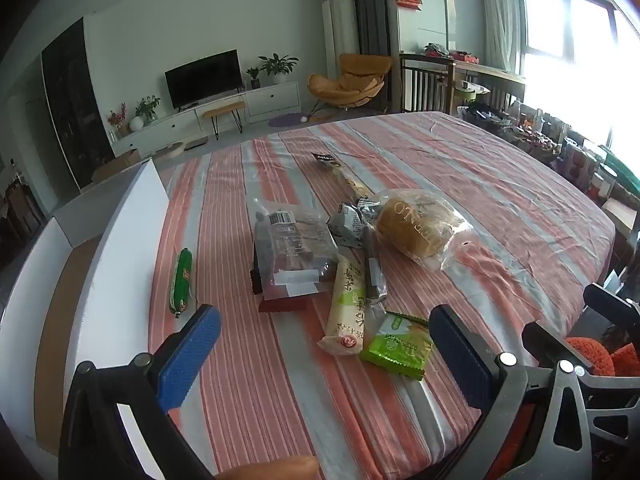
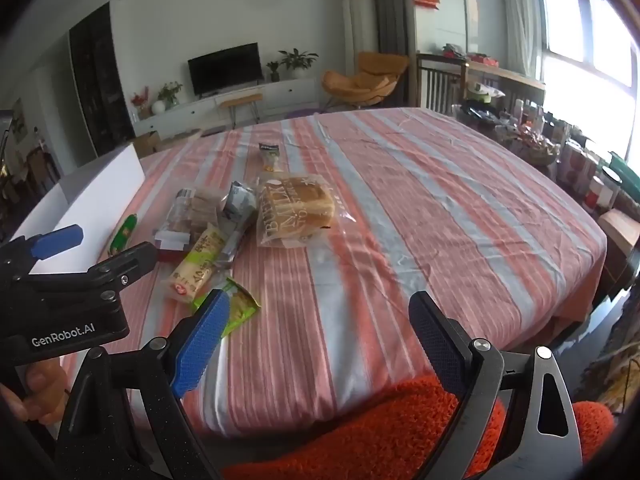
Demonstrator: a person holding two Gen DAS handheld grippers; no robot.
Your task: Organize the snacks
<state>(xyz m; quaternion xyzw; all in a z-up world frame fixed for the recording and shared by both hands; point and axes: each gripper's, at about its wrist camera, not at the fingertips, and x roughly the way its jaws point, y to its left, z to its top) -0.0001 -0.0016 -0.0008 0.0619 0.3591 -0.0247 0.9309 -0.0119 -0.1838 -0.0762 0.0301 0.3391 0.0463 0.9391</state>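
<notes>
Two grippers, both jaws spread wide, nothing held. Left gripper hovers over the near edge of the striped tablecloth, snack pile just ahead of its blue pads. Right gripper hangs over bare cloth to the right of the pile, orange fuzzy sleeve below it. Snacks cluster mid-table: bagged bread loaf, clear pack of brown squares resting on a dark red packet, cream long pack tilted against it, green flat packet nearest the left gripper, grey wrappers between. Green sausage stick lies apart, beside the white box at the table's left edge. Long slim pack sits behind the pile.
</notes>
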